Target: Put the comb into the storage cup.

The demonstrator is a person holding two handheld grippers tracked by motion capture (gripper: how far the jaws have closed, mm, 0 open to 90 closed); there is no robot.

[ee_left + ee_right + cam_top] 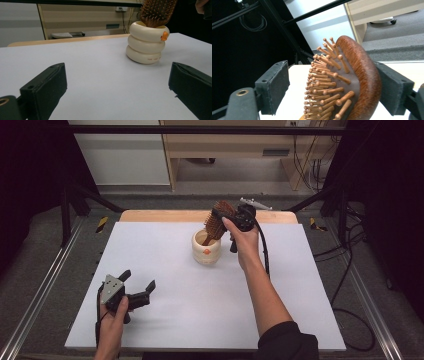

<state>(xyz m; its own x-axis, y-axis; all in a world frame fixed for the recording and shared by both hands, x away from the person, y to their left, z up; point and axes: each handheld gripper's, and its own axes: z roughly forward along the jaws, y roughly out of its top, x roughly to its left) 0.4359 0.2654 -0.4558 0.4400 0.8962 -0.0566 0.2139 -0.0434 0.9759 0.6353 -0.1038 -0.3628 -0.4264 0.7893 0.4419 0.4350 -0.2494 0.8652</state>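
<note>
Resting low at the table's near left, left gripper [138, 283] gapes wide, empty. Cream ringed ceramic cup [206, 248] holds brown wooden paddle hairbrush [218, 221], handle down, head up, leaning. Right gripper [332, 85] straddles the head, jaws slack; left pad clear of bristles.

Wooden hairbrush [218, 220] upright in ringed cream cup [206, 251]

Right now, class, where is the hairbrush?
High view: the hairbrush stands handle-down in the cream cup at the table's far middle, its head between the right gripper jaws.
</note>
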